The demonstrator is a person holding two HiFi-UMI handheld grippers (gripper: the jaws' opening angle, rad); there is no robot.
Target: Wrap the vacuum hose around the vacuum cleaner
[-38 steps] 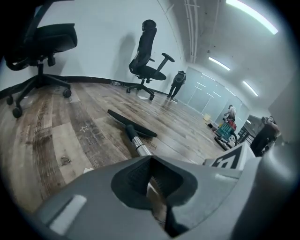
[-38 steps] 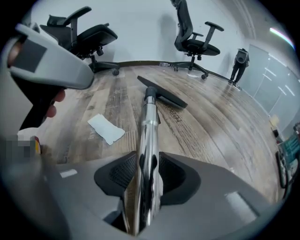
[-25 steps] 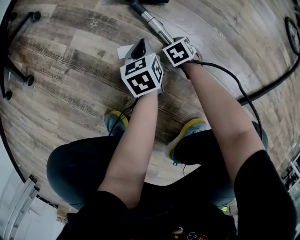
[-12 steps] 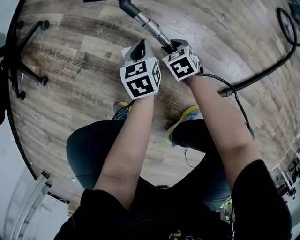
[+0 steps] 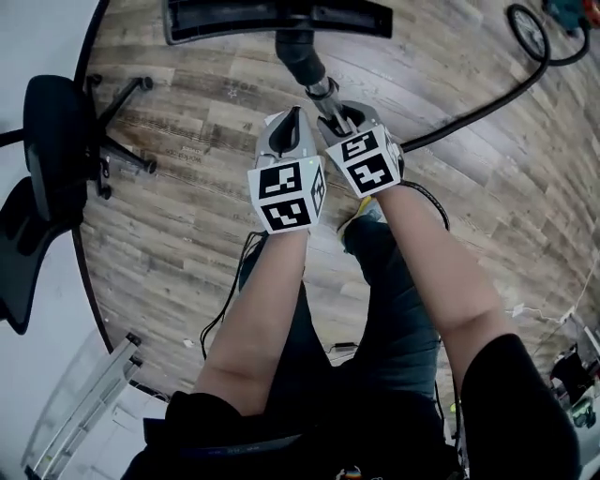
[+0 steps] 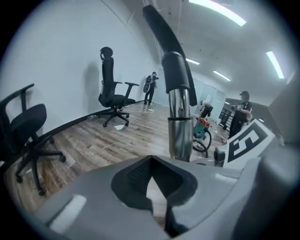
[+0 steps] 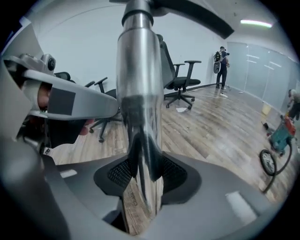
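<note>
My right gripper (image 5: 339, 116) is shut on the shiny metal wand (image 5: 323, 94) of the vacuum; in the right gripper view the tube (image 7: 138, 93) runs up between both pads of the gripper (image 7: 143, 187). The wand ends in a black floor nozzle (image 5: 272, 17) at the top of the head view. A black hose (image 5: 478, 108) curves away right toward the teal vacuum cleaner (image 5: 567, 14), which stands far off (image 6: 202, 129). My left gripper (image 5: 291, 120) is just left of the wand (image 6: 180, 122), shut with nothing in it (image 6: 154, 187).
A black office chair (image 5: 56, 141) stands by the white wall at left, another (image 6: 112, 93) farther along the wall. Two people (image 6: 151, 86) (image 6: 243, 115) stand at the far end of the room. The person's legs and shoes are below the grippers on the wooden floor (image 5: 187, 253).
The wand has come up with the right gripper still shut on it, and the floor nozzle has come into the head view. The left gripper stayed beside it, shut.
</note>
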